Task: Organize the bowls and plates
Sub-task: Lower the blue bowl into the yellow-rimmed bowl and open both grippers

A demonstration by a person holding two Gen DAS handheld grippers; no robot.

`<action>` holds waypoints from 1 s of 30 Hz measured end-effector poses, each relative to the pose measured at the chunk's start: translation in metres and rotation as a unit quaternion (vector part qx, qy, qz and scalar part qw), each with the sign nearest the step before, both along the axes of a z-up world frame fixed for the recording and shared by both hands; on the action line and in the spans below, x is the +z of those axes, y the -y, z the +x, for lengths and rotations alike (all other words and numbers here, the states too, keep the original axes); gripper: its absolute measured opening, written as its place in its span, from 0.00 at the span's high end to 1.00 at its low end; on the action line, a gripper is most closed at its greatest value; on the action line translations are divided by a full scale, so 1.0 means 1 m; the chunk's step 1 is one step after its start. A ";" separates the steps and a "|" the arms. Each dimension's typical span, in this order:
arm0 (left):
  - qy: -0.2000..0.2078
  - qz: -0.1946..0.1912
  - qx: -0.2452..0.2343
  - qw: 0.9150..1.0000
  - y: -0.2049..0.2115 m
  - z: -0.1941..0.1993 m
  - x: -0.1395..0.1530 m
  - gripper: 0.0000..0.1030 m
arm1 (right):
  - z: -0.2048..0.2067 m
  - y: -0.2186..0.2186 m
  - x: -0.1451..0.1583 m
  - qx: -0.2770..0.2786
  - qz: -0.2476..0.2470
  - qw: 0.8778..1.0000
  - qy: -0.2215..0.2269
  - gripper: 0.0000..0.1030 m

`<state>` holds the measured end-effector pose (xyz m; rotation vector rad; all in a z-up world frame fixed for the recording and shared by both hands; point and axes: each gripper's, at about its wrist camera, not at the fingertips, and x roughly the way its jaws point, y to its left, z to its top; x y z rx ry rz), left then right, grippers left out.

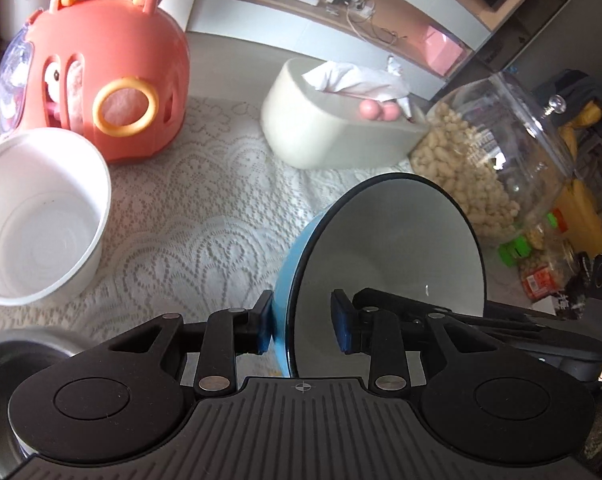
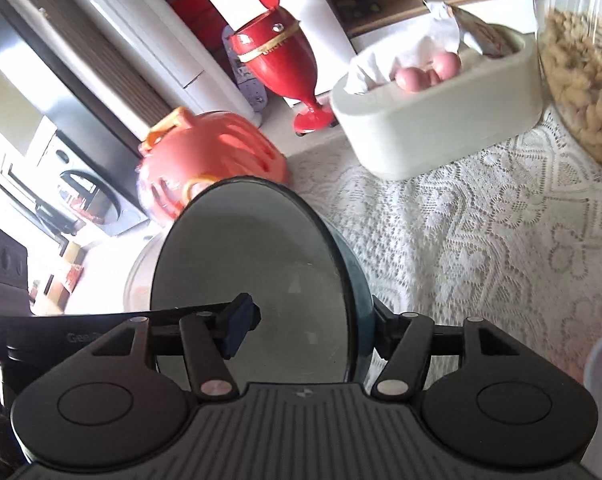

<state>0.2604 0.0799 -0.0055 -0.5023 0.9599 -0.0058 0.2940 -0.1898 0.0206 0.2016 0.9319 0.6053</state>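
Note:
My left gripper [image 1: 301, 326] is shut on the rim of a blue bowl [image 1: 385, 252] with a pale inside, held tilted above the lace tablecloth. A white bowl [image 1: 41, 216] stands upright at the left of the left wrist view. The rim of a metal bowl [image 1: 25, 346] shows at the lower left. My right gripper [image 2: 313, 328] is shut on the rim of a second blue bowl [image 2: 253, 276], also tilted, one finger inside and one outside. A pale bowl's edge [image 2: 141, 272] shows behind it.
An orange toy carrier [image 1: 113, 68] stands at the back left. A cream tissue box [image 1: 333, 124] and a glass jar of peanuts [image 1: 493, 156] stand at the back right. A red goblet-shaped container [image 2: 281, 60] stands beyond the table. Lace cloth [image 2: 481, 240] covers the table.

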 end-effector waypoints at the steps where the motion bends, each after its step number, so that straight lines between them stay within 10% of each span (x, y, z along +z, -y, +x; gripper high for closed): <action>1: -0.001 0.000 -0.003 1.000 0.003 -0.008 0.003 0.67 | -0.009 0.001 0.004 0.005 -0.005 1.000 -0.003 0.40; 15: -0.059 -0.024 -0.006 0.998 0.017 -0.073 -0.051 0.68 | -0.087 0.009 -0.041 0.029 -0.056 0.995 -0.082 0.39; 30: -0.004 0.039 0.005 0.999 0.002 -0.080 -0.023 0.72 | -0.113 0.017 -0.012 0.004 -0.104 0.993 0.058 0.30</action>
